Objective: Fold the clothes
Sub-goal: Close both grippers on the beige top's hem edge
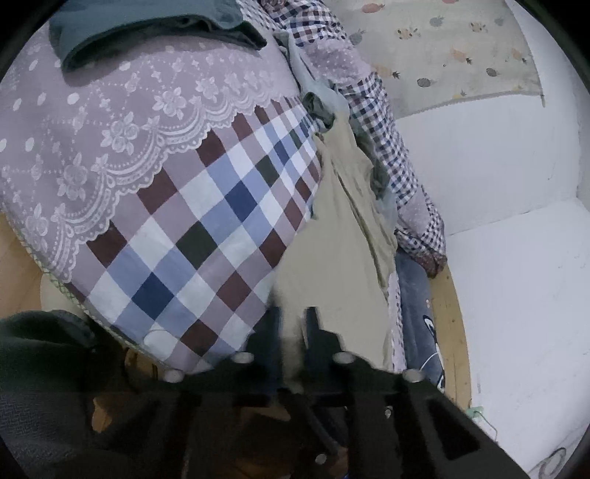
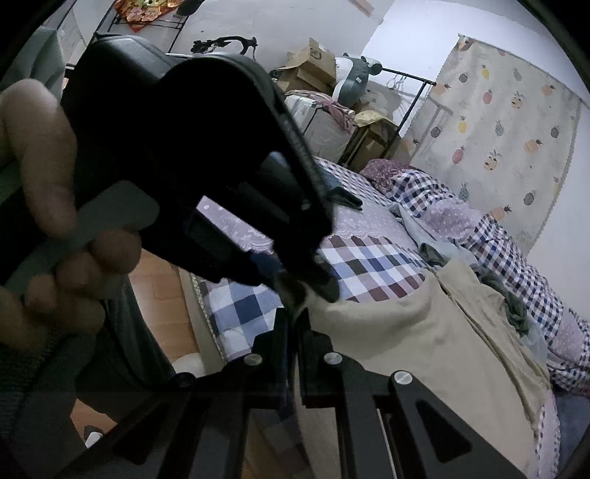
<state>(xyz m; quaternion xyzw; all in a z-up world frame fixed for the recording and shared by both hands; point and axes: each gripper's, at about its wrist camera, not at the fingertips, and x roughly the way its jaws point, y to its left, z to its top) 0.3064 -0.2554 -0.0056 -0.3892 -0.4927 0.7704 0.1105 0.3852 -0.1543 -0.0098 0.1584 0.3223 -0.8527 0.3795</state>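
Note:
A beige garment (image 1: 343, 221) hangs stretched over the edge of the checked bed cover (image 1: 206, 228). My left gripper (image 1: 293, 324) is shut on its lower hem, and cloth fills the gap between the fingers. In the right wrist view the same beige garment (image 2: 424, 331) spreads to the right, and my right gripper (image 2: 295, 320) is shut on its corner. The other gripper (image 2: 306, 280), held by a hand (image 2: 40, 177), pinches the cloth just above mine. A dark green folded garment (image 1: 147, 29) lies on the bed behind.
A small-check quilt (image 1: 387, 154) and grey-green clothes (image 1: 324, 107) are piled along the bed's far side. Blue printed cloth (image 1: 416, 306) hangs by a wooden rail (image 1: 448, 313). White wall (image 1: 516, 258) on the right. Boxes and a rack (image 2: 332, 95) stand behind the bed.

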